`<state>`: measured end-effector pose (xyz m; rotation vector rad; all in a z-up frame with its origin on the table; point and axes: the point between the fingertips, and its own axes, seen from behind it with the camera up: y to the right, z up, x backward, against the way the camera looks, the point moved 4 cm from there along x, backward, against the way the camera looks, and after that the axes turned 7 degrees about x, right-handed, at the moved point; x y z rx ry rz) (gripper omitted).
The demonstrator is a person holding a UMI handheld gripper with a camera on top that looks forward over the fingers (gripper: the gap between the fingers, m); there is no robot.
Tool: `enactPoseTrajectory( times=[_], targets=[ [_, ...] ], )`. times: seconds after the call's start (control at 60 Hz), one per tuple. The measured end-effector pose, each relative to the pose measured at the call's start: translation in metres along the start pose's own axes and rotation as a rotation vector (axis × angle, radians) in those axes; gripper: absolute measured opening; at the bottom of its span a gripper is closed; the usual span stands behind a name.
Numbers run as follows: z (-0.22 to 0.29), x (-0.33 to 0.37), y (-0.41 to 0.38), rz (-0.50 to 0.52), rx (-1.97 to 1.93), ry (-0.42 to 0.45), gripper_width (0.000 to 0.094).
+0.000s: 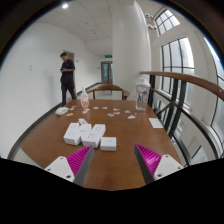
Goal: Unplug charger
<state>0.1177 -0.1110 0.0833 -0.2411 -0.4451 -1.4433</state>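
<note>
I see a person point(68, 76) standing by the white wall, a thick white column point(128, 45), tall windows point(182, 58), and a clear cup point(141, 97) on the wooden worktop point(120, 128).

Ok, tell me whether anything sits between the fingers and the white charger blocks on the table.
Nothing visible does. The gripper is open, and only bare table lies between it and the white charger blocks just ahead. The cups stand far beyond them.

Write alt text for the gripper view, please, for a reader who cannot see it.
The open gripper hovers above a round wooden table, holding nothing, its pink pads pointing toward white chargers just ahead. A person stands beyond the table, near a white column.
</note>
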Motion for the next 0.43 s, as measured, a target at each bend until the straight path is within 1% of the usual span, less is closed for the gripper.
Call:
enactPoseTrajectory(
  times=[0.183, 0.433],
  targets=[
    [-0.013, 0.036, 0.002, -0.013, -0.004, 0.019, 0.085],
    [-0.014, 0.057, 0.032, -0.095, 0.003, 0.051, 0.0839]
  ],
)
